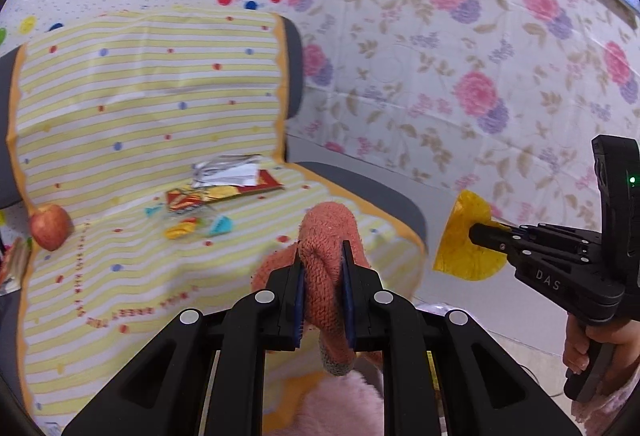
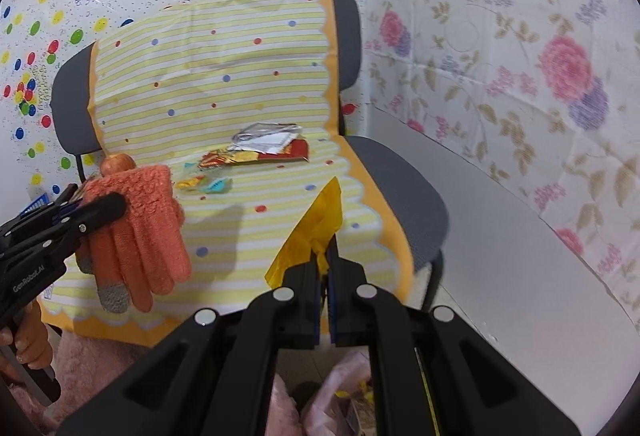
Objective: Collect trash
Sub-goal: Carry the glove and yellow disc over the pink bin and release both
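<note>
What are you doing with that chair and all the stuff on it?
A person is tidying up trash, with a hand-held gripper in each hand. The left hand-held gripper is clamped on an orange glove. The right hand-held gripper is shut on a yellow plastic bag. Wrappers and an apple lie on the covered chair.
</note>
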Motion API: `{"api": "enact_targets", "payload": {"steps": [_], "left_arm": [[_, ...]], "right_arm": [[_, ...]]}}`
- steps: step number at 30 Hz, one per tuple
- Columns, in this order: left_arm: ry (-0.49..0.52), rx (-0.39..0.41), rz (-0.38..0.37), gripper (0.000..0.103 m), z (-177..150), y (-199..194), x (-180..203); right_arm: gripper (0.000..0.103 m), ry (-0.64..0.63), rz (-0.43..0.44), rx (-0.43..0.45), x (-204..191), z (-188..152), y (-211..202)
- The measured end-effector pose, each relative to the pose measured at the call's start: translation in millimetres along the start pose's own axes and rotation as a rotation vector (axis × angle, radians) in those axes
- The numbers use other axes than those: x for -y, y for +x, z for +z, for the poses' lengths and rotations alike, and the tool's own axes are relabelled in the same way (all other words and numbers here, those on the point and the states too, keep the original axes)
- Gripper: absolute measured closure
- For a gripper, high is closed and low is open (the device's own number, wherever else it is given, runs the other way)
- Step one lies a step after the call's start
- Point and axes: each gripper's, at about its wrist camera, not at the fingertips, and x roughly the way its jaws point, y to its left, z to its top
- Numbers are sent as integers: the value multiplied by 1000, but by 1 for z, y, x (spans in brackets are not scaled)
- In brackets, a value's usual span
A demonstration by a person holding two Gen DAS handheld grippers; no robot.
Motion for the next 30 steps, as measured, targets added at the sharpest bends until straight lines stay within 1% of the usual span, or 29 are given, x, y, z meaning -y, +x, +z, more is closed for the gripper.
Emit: {"api": "enact_targets", "payload": {"steps": [5,7,10,14,19,25,26,28,30], "left_arm": [[46,0,-121,87,-12,10,43],[72,-10,-169,87,-19,18,61],[81,-40,-218,87,-28,31,80],[100,-80,-256,87,-42,56,100],[131,-127,-271,86,-54,80,117],[122,-168,-296,82,-54,102,124],[119,-173,-301,81,-53,104,125],[107,-188,-307,71,-52,111,126],[95,-190,-304,44,-50,113,125]], "right_arm": [[100,57,-82,-7,29,-28,-22],[100,69,-120,-15,39,-41,-29],[100,94,-153,-34,51,-58,-34],[100,122,-203,-56,65,-80,-34],[100,156,-223,-94,81,-96,-25],[100,182,-232,-127,98,-104,-12],[100,185,-232,-131,101,-105,-10],[100,186,-240,-147,107,-107,-2],[100,196,-239,-159,112,-109,4]]}}
